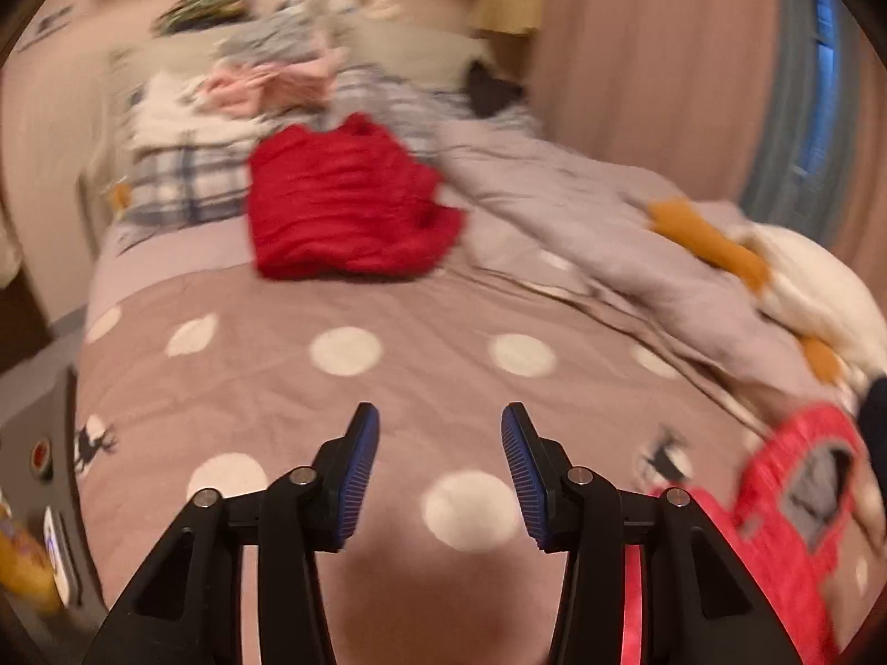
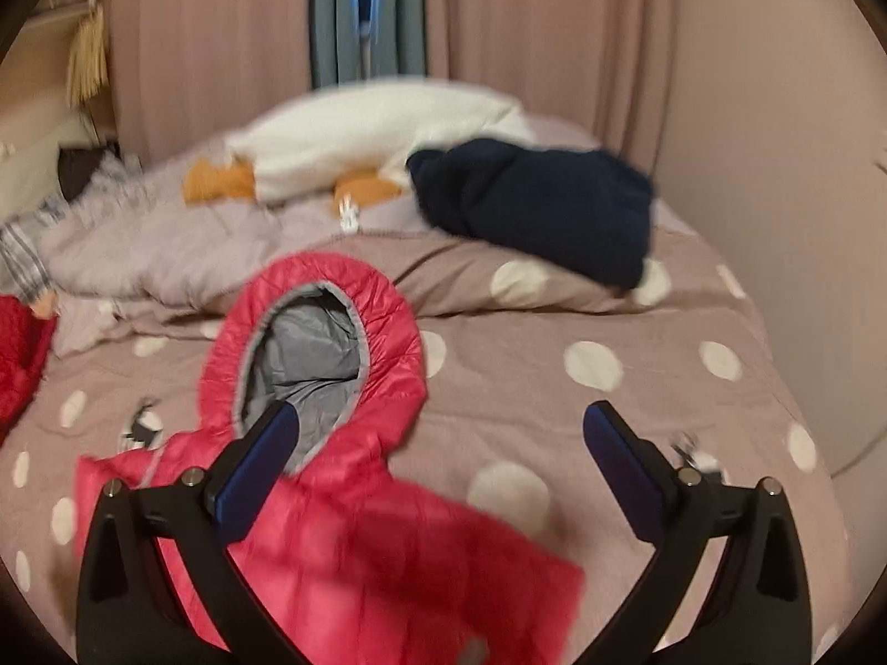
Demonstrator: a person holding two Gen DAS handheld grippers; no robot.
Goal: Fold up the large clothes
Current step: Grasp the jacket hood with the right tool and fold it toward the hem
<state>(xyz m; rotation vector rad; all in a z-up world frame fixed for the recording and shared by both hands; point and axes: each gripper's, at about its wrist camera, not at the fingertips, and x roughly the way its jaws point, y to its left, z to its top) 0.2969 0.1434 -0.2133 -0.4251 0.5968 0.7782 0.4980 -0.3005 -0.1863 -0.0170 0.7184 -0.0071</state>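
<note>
Pink hooded jacket (image 2: pixel 343 543) lies on the polka-dot bedspread (image 2: pixel 554 415), hood (image 2: pixel 316 343) up toward the pillows, body spread under the right gripper (image 2: pixel 438 432). Right gripper spread wide, holding nothing. Left gripper (image 1: pixel 441 438) also spread, empty, over bare bedspread w/ the jacket off to its right. Looks like fold not started yet; both views blurry. Next prob: each gripper pinches a jacket edge/sleeve, then fold inward.
</note>
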